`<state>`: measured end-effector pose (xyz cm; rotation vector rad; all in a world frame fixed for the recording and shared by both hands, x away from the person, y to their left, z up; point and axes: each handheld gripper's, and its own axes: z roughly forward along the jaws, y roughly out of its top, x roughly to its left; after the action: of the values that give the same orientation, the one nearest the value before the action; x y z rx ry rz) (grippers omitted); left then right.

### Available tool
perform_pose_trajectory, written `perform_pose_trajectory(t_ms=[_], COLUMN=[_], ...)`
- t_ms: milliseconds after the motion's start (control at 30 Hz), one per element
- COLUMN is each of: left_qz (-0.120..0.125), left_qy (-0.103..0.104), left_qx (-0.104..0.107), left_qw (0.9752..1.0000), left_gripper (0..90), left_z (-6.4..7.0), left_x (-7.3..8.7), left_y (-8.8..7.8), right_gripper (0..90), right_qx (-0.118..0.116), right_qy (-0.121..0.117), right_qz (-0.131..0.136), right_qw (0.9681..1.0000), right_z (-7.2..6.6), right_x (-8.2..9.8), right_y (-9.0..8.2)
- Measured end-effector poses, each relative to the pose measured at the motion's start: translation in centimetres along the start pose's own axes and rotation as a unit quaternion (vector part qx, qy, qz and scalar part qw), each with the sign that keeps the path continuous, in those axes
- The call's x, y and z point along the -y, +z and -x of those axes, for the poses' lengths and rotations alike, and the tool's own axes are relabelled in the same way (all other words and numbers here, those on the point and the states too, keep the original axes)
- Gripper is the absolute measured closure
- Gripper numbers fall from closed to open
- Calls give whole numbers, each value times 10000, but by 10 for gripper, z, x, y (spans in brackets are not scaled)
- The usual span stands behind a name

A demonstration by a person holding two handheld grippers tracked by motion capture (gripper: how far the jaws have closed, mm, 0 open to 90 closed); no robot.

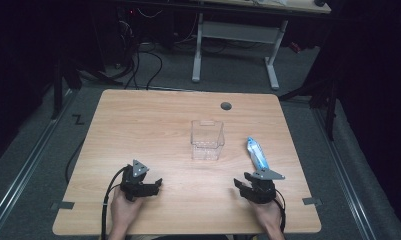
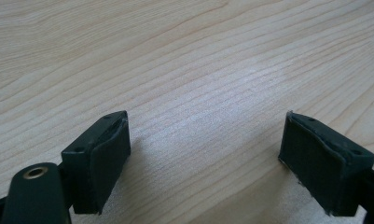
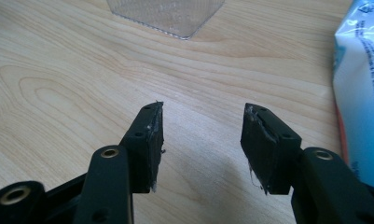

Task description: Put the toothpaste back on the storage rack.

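Note:
A clear plastic box (image 1: 207,139) stands near the middle of the wooden table (image 1: 153,125); its near corner (image 3: 168,16) shows at the top of the right gripper view. To its right lies a blue and white packet (image 1: 257,154), seen close up (image 3: 362,88) beside the right gripper's jaws. My left gripper (image 1: 159,183) rests low at the front left, open over bare wood (image 2: 205,154). At the front right my right gripper (image 1: 238,184) is open with nothing between its jaws (image 3: 202,135), the packet just off to its right.
A round cable hole (image 1: 226,106) sits near the table's far edge. Beyond the table stands a white desk frame (image 1: 235,45) with cables on the grey floor. Bits of tape (image 1: 312,201) mark the front corners.

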<state>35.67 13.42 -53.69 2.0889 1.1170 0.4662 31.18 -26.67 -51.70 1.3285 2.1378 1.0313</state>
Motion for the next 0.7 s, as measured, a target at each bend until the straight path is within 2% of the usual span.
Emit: perform_pose_trajectory(t_ms=[700], left_qz=[-7], left_qy=[6], left_qx=[-3], left_qw=[10000], left_gripper=[165], left_z=[0], left_x=[0], left_y=[0], right_gripper=[525], right_qx=[193], right_qy=[-32], right_qz=[167], right_qw=[9997], right_z=[13], right_x=[1], right_y=[-21])
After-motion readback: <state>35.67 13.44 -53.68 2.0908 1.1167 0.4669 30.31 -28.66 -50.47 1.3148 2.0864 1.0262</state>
